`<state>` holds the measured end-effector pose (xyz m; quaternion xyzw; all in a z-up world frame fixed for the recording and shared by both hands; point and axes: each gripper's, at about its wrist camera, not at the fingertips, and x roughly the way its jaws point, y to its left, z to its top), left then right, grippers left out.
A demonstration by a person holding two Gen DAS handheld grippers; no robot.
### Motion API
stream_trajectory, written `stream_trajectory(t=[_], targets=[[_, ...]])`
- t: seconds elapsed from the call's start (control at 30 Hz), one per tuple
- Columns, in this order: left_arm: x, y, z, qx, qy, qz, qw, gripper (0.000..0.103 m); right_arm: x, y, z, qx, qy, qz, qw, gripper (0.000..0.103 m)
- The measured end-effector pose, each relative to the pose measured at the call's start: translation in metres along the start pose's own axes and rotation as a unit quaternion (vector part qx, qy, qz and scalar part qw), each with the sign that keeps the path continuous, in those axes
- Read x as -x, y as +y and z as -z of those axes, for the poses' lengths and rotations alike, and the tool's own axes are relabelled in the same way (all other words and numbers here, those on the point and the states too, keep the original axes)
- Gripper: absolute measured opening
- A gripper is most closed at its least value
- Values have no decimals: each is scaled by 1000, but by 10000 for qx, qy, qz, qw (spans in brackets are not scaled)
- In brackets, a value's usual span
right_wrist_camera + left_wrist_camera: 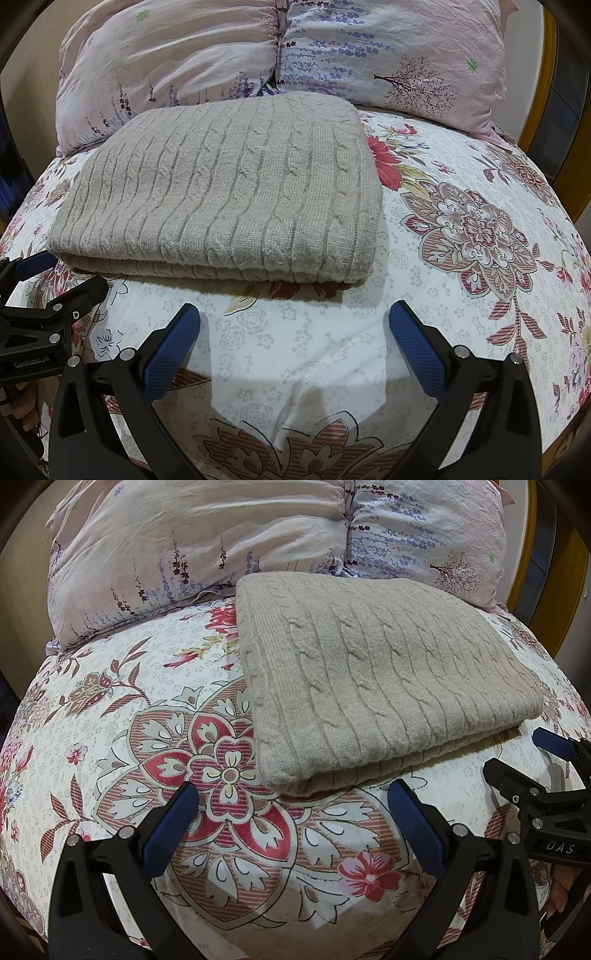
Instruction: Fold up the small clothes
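A beige cable-knit sweater lies folded into a thick rectangle on the floral bed sheet. It also shows in the right wrist view. My left gripper is open and empty, just in front of the sweater's near left corner. My right gripper is open and empty, a little in front of the sweater's near right edge. The right gripper shows at the right edge of the left wrist view. The left gripper shows at the left edge of the right wrist view.
Two floral pillows lie behind the sweater at the head of the bed. A yellow wooden frame stands at the far right. The sheet spreads to the right of the sweater.
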<state>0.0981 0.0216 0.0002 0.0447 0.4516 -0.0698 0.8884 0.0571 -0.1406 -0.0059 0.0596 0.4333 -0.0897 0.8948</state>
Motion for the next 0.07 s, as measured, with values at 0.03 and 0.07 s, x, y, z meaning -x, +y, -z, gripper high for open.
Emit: stream_trajectory(t=[0.03, 0.07], targets=[[0, 0, 0, 0, 0, 0, 10000, 101, 0, 0, 0, 0, 0, 0, 10000, 102], [0, 0, 0, 0, 0, 0, 10000, 101, 0, 0, 0, -1, 0, 0, 10000, 102]])
